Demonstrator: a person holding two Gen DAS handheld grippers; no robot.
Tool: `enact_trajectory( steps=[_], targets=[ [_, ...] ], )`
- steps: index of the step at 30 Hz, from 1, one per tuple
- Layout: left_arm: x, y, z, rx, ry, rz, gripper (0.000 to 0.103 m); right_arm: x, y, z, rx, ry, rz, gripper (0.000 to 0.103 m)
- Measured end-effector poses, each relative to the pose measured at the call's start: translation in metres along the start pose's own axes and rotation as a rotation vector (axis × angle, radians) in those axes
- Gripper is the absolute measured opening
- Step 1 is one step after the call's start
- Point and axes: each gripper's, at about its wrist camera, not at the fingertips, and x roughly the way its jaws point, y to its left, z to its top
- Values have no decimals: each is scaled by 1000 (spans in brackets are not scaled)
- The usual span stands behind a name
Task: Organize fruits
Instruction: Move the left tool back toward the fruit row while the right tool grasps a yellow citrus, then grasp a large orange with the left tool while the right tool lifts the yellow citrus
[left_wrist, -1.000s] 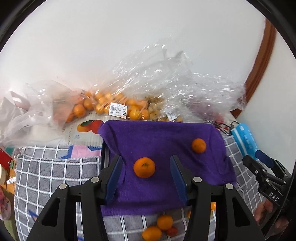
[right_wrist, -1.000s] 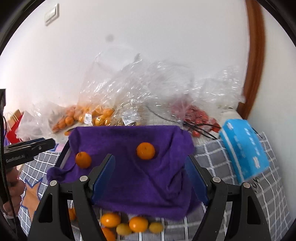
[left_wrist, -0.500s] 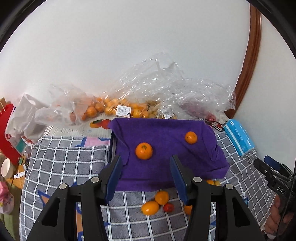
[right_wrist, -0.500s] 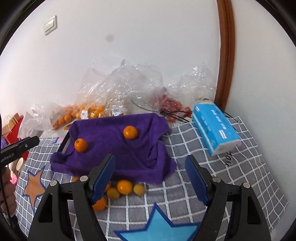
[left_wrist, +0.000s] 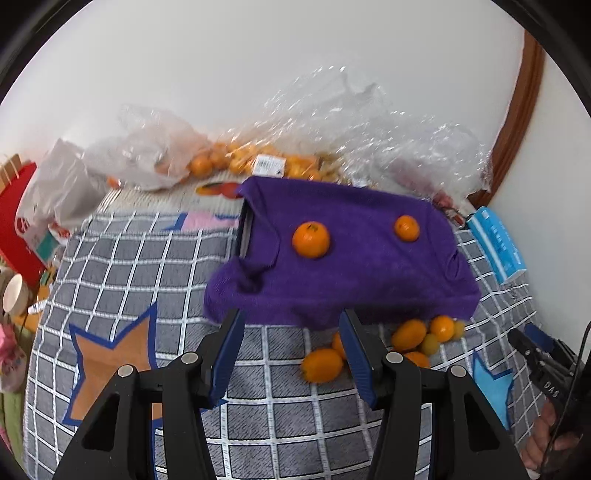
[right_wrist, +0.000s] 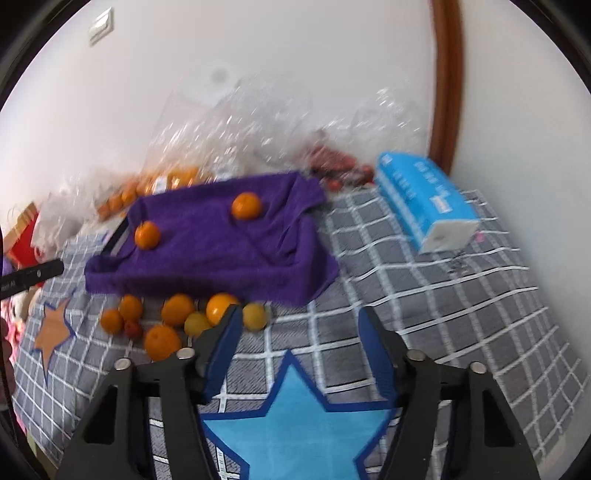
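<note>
Two mandarins (right_wrist: 246, 206) sit on the purple towel (right_wrist: 207, 258) ahead of my grippers, and about eight small citrus fruits (right_wrist: 177, 308) lie along its near edge. My left gripper (left_wrist: 290, 341) is spread on nothing; my right gripper's (right_wrist: 301, 334) jaws have just been closing, nothing between them, the checked cloth (right_wrist: 424, 314) bare below and to its right, up to the blue tissue pack (right_wrist: 424, 201)

A blue tissue pack (right_wrist: 424, 201) lay on the grey checked cloth (right_wrist: 424, 280); a red bag (left_wrist: 14, 225), somewhat blurred, stood at its edge.
</note>
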Motion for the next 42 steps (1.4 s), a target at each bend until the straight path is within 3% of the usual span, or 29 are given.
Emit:
enact_trajectory(
  steps=[4,11,19,27,37,38,40,42],
  targets=[
    [13,10,-6,-13,30,12,51,28,15,-6,-38,47,33,42],
    [29,22,-13,-27,75,27,51,65,23,-8,-68,99,56,32],
    [42,19,-20,-6,103,-6,51,83,24,-6,-95,101,61,24],
    [56,-7,-32,56,138,-84,51,72,16,-9,-86,94,46,24],
    [79,-18,-40,66,200,-125,51,48,-3,-20,-27,82,2,24],
    [79,-19,-41,71,194,-123,50,47,-4,-21,-24,83,-1,24],
    [79,-21,-42,86,194,-126,36,46,-4,-23,-18,87,-5,24],
    [77,-20,-42,86,192,-134,36,44,-3,-24,-14,89,-6,24]
  ],
)
